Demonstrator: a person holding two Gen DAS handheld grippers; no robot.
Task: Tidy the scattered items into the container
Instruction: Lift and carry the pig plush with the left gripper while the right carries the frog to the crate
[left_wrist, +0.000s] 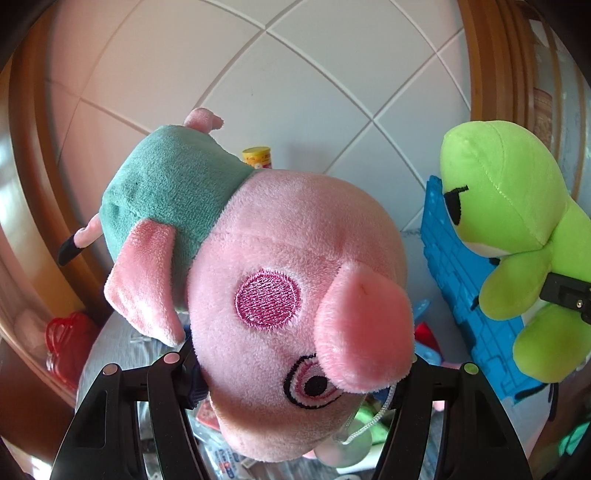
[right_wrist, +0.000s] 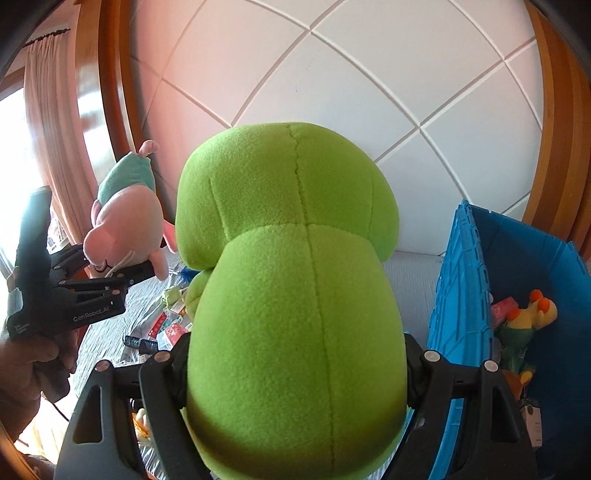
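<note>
I hold a pink pig (left_wrist: 288, 295) clamped in my left gripper (left_wrist: 295, 373) and a green frog (right_wrist: 295, 295) clamped in my right gripper (right_wrist: 295, 373), both lifted. The blue bin (right_wrist: 517, 266) stands open just right of the frog, nearer my right hand, already holding toys.

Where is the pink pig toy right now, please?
The pink pig toy is held in the left gripper, raised above the bed, left of the green frog toy and blue bin.
</note>
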